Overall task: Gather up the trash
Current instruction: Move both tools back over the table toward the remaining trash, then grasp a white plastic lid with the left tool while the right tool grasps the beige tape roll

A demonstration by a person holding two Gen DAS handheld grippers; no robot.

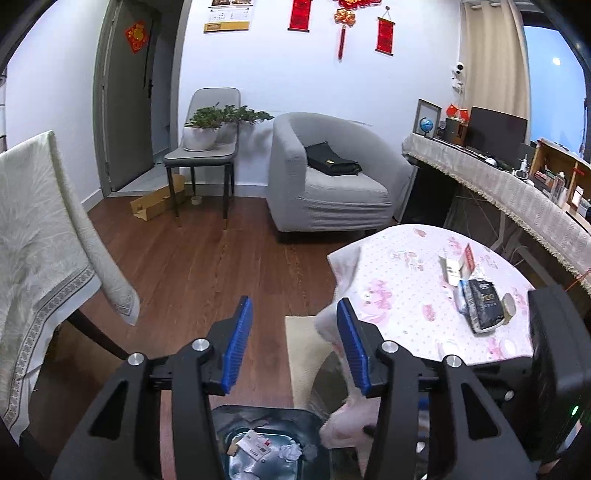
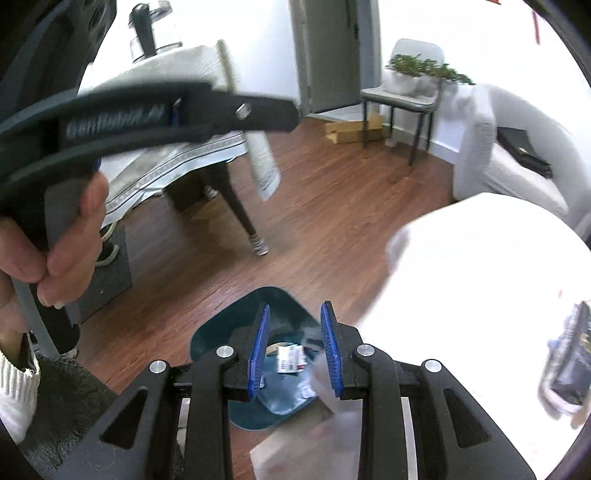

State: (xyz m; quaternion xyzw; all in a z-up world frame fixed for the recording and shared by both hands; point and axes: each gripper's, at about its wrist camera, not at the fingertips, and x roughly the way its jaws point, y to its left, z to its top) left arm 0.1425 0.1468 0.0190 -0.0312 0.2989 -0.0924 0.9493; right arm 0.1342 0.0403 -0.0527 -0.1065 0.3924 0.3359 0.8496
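Two empty grippers: left gripper (image 1: 293,343), right gripper (image 2: 295,347); one bin (image 2: 221,332).

"GenRobot.AI" in raised letters runs along the black body of the left gripper (image 2: 291,110), seen from the right wrist view, slightly blurred. On the black pouch (image 1: 484,302) lying on the counter (image 1: 399,280), large pale letters show, something like "Foo", not sure. The red hangings (image 1: 385,36) on the wall, the calendar (image 1: 227,14), the red-and-white box (image 1: 460,264) and the paper slips in the bin (image 2: 291,358) carry print too small or blurred to read.
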